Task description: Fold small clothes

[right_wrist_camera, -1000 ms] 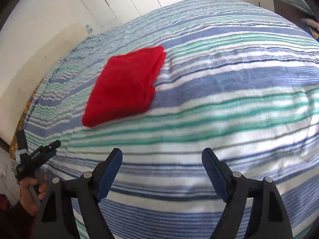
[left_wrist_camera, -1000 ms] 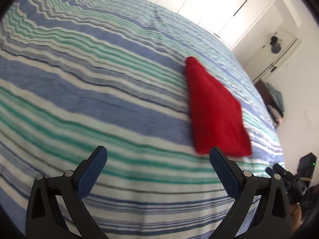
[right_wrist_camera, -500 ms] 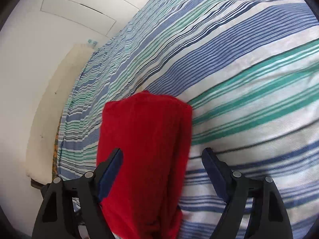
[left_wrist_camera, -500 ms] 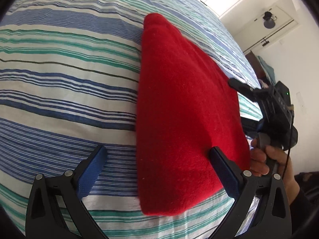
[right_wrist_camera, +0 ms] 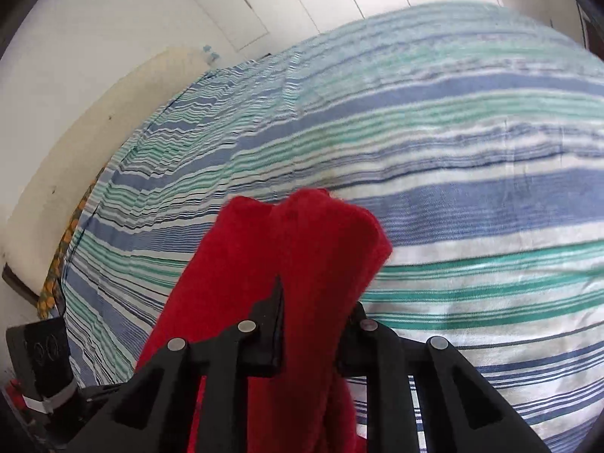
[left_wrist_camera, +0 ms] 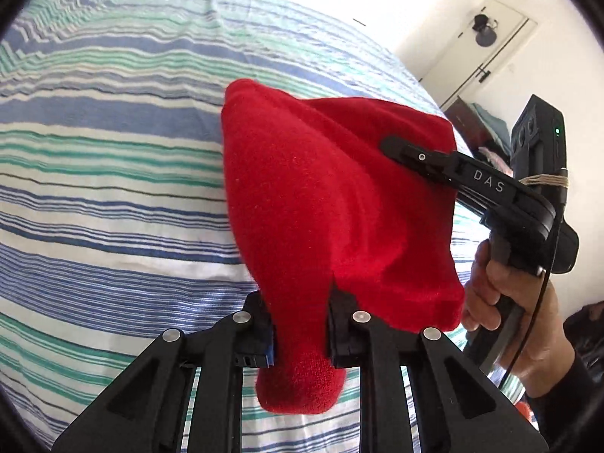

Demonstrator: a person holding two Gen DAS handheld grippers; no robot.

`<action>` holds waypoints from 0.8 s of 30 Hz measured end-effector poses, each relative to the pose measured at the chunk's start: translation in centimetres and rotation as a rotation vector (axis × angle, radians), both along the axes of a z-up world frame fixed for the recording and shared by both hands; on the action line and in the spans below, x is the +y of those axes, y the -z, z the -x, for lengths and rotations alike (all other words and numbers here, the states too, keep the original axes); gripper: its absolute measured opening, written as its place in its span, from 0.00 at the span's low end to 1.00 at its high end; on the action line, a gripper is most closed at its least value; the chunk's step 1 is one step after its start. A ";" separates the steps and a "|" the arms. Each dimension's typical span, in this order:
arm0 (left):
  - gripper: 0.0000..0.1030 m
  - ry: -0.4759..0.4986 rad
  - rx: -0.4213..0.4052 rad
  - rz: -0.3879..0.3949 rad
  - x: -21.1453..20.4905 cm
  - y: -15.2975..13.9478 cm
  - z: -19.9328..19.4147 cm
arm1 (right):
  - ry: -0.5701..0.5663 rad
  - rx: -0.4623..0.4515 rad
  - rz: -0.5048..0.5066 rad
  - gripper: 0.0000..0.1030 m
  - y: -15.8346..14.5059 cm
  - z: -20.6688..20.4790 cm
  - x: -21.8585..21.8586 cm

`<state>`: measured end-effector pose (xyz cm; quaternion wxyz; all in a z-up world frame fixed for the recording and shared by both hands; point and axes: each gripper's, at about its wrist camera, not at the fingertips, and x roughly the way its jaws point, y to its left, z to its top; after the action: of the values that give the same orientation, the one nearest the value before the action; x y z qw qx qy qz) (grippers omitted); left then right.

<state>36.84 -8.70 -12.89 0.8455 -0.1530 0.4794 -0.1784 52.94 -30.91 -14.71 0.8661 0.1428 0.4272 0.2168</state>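
A folded red cloth point(left_wrist_camera: 321, 188) hangs bunched above the striped bed point(left_wrist_camera: 94, 151). My left gripper point(left_wrist_camera: 300, 302) pinches its near edge; its jaws are closing with the fabric pressed between the pads. In the left wrist view, my right gripper point(left_wrist_camera: 411, 153) bites the cloth's far right edge, held by a hand point(left_wrist_camera: 509, 294). The right wrist view shows the right gripper point(right_wrist_camera: 313, 302) with its jaws closing on a thick fold of the red cloth point(right_wrist_camera: 313, 234), pads pressing it. The cloth hides both grippers' pads.
The blue, green and white striped bedspread point(right_wrist_camera: 472, 188) fills both views. White wardrobe doors point(right_wrist_camera: 302, 0) stand behind it and a cream headboard point(right_wrist_camera: 94, 132) on the left. A pile of clothes point(left_wrist_camera: 487, 124) lies by a door at the right.
Both grippers came in over the red cloth with jaws wide, then closed on its edges. The cloth has risen off the bed and bunched up.
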 end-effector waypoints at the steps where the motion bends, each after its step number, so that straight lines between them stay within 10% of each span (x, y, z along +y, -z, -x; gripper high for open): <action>1: 0.17 -0.001 -0.024 -0.002 0.2 -1.0 0.4 | -0.012 -0.029 0.003 0.19 -1.2 0.3 0.2; 6: 0.19 -0.003 -0.085 -0.003 0.5 -3.8 0.5 | -0.035 -0.136 0.000 0.19 -6.3 1.3 0.6; 10: 0.77 -0.067 -0.066 -0.203 -1.2 -0.5 -1.4 | 0.030 -0.122 0.040 0.29 -6.1 -0.3 -0.3; 13: 0.77 -0.066 -0.030 -0.360 -1.6 1.8 0.7 | 0.147 -0.028 0.163 0.75 -3.7 -1.0 -2.3; 24: 0.95 -0.070 -0.104 -0.495 -0.4 -2.4 13.4 | 0.158 0.023 0.381 0.89 -4.4 15.8 -4.8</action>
<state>23.46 -9.12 -10.47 0.8864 0.0514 0.4587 -0.0339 37.12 -35.74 -10.29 0.8870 0.0120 0.4575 0.0618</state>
